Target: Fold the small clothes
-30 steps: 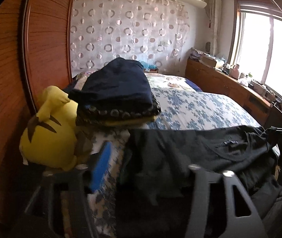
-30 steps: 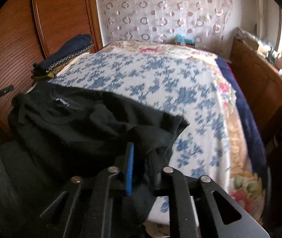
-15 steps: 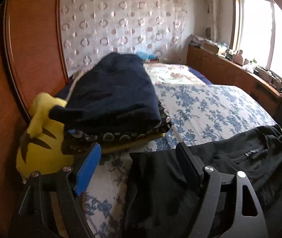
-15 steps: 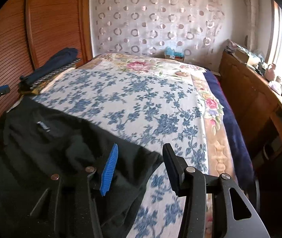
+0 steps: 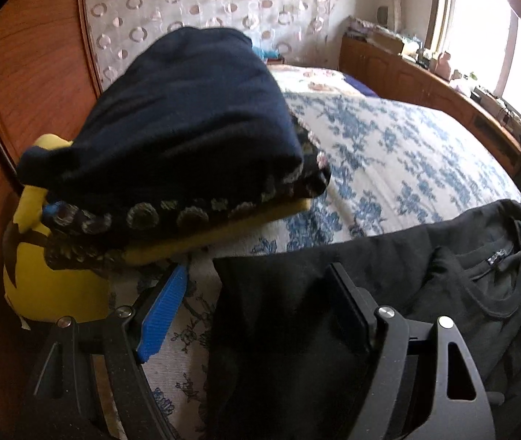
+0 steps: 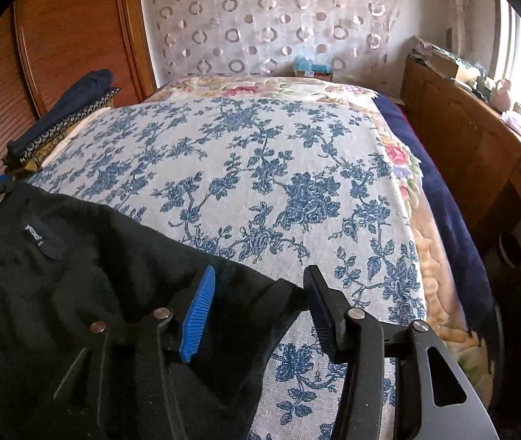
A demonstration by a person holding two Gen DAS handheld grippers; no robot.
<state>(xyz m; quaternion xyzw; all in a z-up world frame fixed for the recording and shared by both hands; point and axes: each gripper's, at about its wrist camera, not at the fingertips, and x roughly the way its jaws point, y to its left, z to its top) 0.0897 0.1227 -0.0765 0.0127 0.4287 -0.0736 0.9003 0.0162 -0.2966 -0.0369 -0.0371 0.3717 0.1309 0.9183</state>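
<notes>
A black T-shirt (image 5: 425,275) (image 6: 77,256) lies crumpled along the near edge of the bed, its neck label facing up. My left gripper (image 5: 257,293) stands open over the shirt's left edge; its pads do not touch the cloth. My right gripper (image 6: 260,293) hovers at the shirt's right corner, which lies loose between the jaws, and the jaws are opening. A stack of folded clothes (image 5: 187,128) (image 6: 62,117), navy on top, sits at the bed's left side just beyond the left gripper.
The bed has a blue floral sheet (image 6: 260,168) with open room beyond the shirt. A yellow plush toy (image 5: 51,286) leans beside the stack against a wooden wardrobe (image 5: 40,73). A wooden cabinet (image 6: 462,139) with clutter runs along the right under a window.
My right gripper has let go of the shirt's corner and opened. The shirt has sunk onto the bed. My left gripper has widened and moved closer to the folded stack.
</notes>
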